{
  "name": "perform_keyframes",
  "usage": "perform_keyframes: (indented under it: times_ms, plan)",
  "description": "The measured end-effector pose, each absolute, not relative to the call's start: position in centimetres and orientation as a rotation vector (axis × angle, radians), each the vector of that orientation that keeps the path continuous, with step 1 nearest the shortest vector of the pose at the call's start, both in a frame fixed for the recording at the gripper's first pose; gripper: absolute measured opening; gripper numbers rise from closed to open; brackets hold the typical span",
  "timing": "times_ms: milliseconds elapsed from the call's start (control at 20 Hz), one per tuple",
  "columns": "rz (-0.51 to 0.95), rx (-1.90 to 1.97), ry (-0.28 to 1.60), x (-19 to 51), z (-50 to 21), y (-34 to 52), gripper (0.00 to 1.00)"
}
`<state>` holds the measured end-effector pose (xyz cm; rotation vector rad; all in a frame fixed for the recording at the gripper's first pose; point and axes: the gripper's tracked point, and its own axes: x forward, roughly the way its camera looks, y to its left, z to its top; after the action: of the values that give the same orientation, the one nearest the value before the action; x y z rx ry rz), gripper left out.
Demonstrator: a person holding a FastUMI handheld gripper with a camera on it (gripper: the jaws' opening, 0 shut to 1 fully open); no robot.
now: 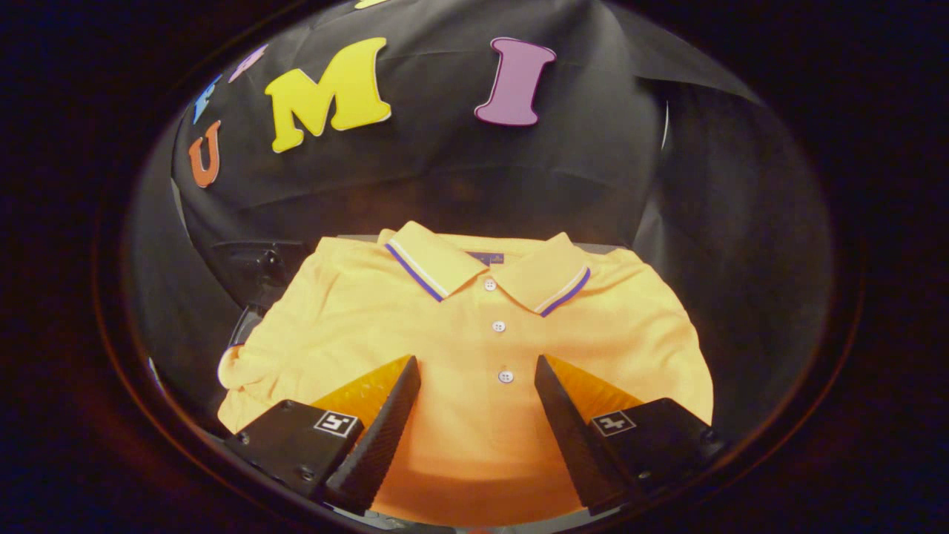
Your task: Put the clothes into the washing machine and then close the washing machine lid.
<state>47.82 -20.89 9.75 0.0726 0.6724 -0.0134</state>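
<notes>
We held the gripper (pixel 477 378) above a folded yellow polo shirt (pixel 474 334), its fingers spread wide apart and pinching nothing. The shirt lay flat with its collar (pixel 485 271) on the far side and its button placket (pixel 499 326) running toward us, the lowest button sitting between the two fingertips. We could not tell whether the fingers touched the cloth or hovered just over it. What carried the shirt was almost wholly covered by it; only a thin grey edge showed behind the collar. A dark object (pixel 256 271) sat just beyond the shirt's left shoulder, too dim for us to name, and we could make out no washing machine.

We judged the task barely begun, with the grasp not yet made. The risk from here was in the pinch: closing on the top layer alone could let the shirt unfold and trail as it was lifted, perhaps snagging that dark object. Closing on the smooth, taut front might also gather too little fabric, so the shirt could slip free mid-carry.
</notes>
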Motion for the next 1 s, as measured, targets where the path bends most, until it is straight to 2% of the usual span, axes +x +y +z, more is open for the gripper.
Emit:
perform_keyframes:
  times_ms: [100, 150, 300, 600, 1000]
  plan:
    - [0.007, 0.054, 0.748, 47.7, 9.8, -20.4, 0.92]
    - [0.018, 0.049, 0.77, 47.8, 9.9, -20.1, 0.86]
    - [-0.014, 0.076, 0.807, 47.4, 10.4, -20.2, 0.08]
    - [-0.049, 0.163, 0.858, 47.3, 11.2, -19.8, 0.06]
    - [-0.055, 0.136, 0.782, 46.5, 17.1, -18.7, 0.06]
